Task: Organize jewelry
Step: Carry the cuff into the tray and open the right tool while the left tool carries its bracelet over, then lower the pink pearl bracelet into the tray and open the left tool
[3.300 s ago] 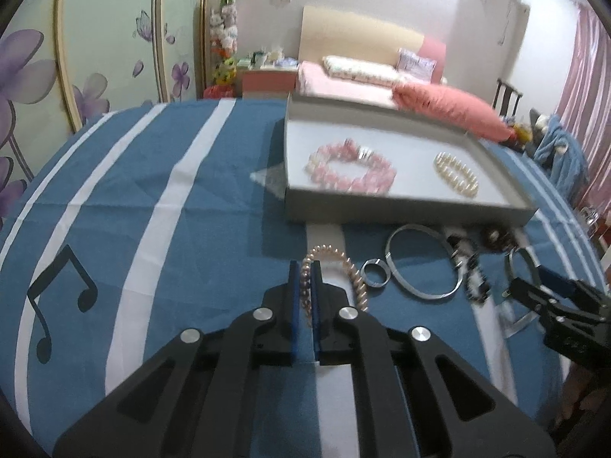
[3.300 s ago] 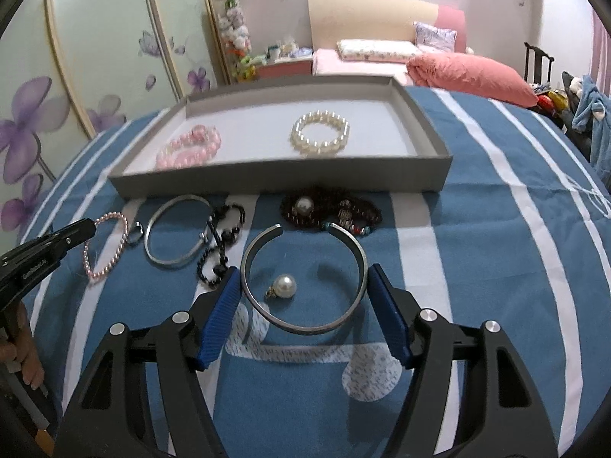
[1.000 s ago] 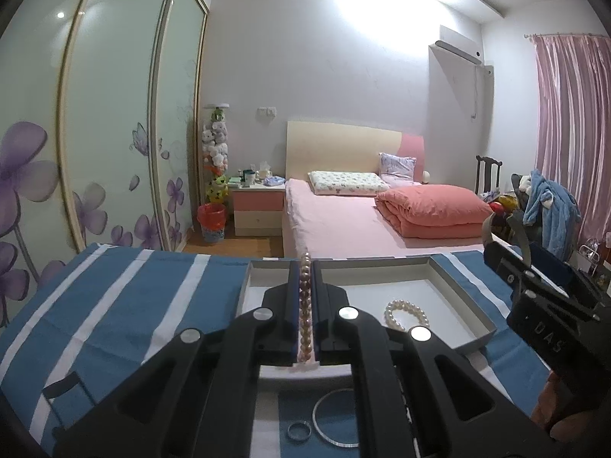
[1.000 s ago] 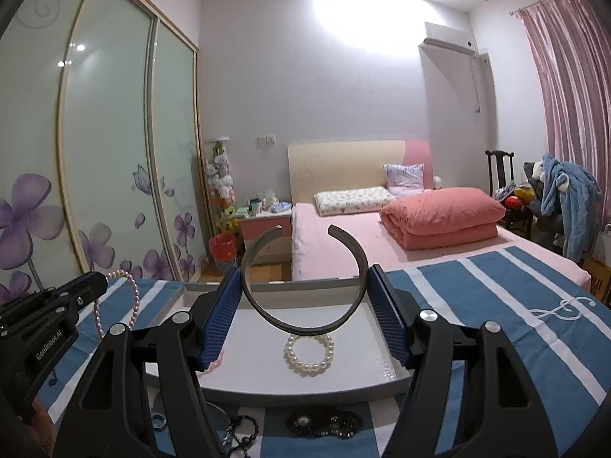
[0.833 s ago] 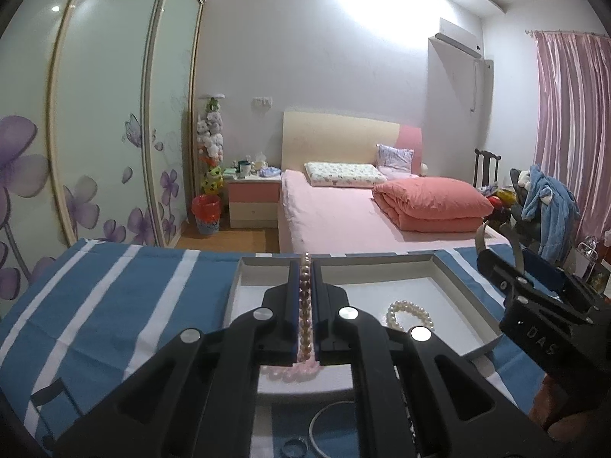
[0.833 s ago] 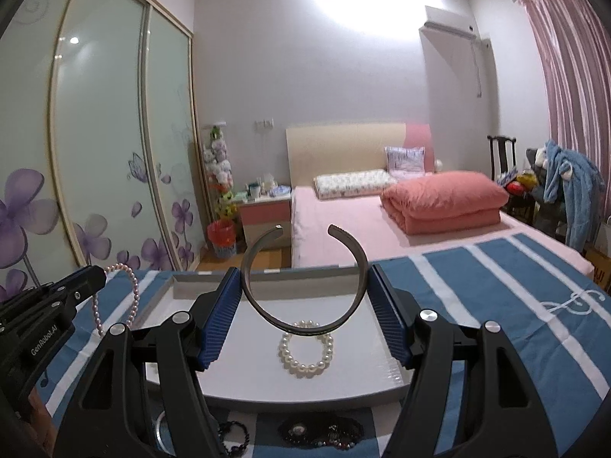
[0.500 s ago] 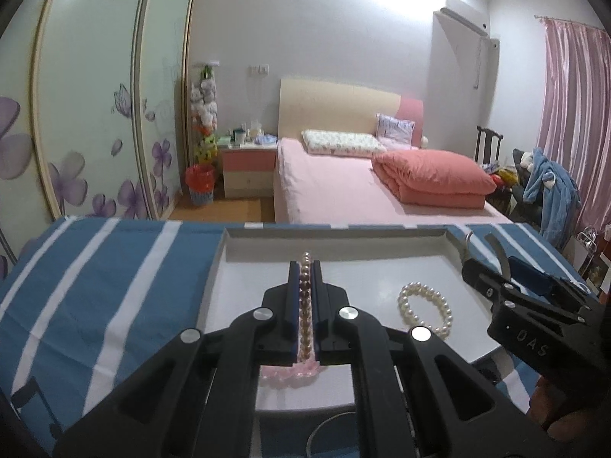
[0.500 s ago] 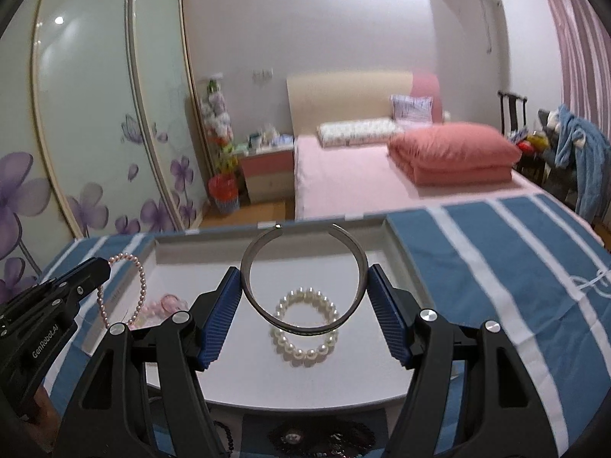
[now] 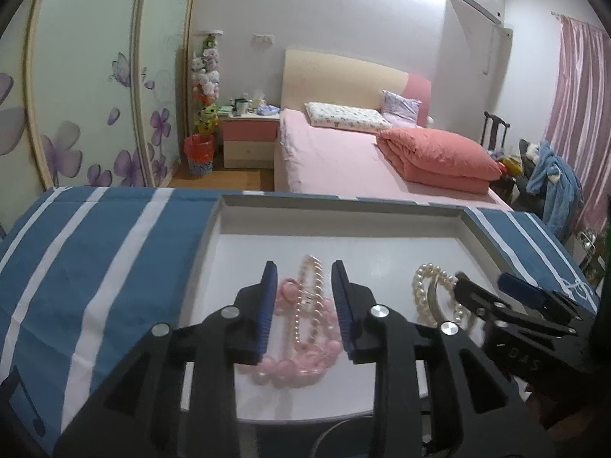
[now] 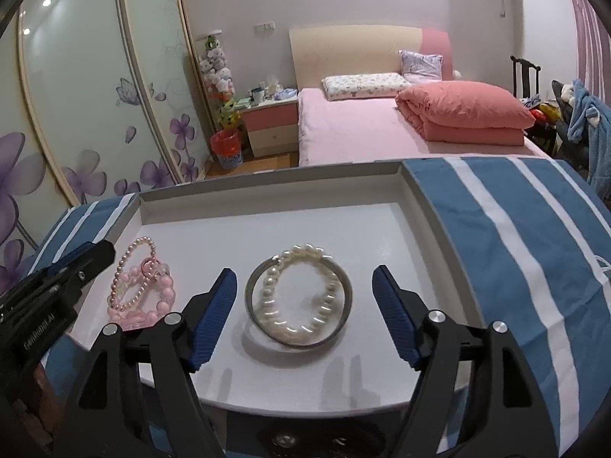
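On the worktop, covered by a blue cloth with white stripes (image 9: 95, 267), sits a shallow grey tray (image 10: 267, 187) with a white floor. Toward the tray's left edge the left tongs (image 9: 303, 297) hover with their blue pads parting; the thin pink pearl bracelet (image 9: 309, 297) lies between the pads, free of both, draped across the chunky pink bead bracelet (image 9: 301, 362) that rests near the tray's front-left corner. Nearer the middle of the tray's front edge, the right tongs (image 10: 305, 305) stand wide and are opening further, their pads clear on either side of the silver bangle (image 10: 343, 328). The bangle lies flat on the tray floor, ringed around the white pearl bracelet (image 10: 298, 297), whose far beads ride up over the bangle's rim. Beyond the worktop's far edge stands a pink bed (image 10: 362, 129).
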`<action>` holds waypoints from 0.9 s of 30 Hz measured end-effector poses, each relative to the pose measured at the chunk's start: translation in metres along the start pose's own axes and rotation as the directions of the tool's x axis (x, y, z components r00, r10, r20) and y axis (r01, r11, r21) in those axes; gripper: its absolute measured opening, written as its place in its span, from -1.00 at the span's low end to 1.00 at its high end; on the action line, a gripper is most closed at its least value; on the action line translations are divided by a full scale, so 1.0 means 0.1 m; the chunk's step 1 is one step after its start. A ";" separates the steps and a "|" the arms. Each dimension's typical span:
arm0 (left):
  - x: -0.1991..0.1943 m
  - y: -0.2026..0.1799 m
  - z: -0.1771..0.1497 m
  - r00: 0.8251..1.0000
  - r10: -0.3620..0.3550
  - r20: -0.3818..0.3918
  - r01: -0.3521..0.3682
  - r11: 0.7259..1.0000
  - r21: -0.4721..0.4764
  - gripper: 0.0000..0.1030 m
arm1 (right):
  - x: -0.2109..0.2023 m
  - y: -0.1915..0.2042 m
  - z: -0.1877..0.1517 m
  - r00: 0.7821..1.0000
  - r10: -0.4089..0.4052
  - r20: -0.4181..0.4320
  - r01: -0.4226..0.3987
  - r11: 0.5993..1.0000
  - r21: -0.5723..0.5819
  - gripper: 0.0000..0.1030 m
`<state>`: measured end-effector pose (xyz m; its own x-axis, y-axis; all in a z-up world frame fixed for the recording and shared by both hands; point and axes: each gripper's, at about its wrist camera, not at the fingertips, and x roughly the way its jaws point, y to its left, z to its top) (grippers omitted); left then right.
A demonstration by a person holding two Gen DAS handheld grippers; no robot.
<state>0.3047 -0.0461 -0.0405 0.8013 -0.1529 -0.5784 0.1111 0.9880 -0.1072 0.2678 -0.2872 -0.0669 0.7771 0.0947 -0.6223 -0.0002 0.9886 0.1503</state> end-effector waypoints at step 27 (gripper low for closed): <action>-0.95 0.46 -0.40 0.998 0.059 0.001 -0.059 0.998 -0.035 -0.27 | -0.52 -0.36 -0.28 1.000 -0.007 -0.023 0.008 0.999 0.040 0.23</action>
<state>0.2101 0.0129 -0.0233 0.8070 -0.0939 -0.5830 0.0429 0.9940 -0.1007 0.2096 -0.3247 -0.0617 0.7624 0.0904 -0.6408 0.0310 0.9840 0.1757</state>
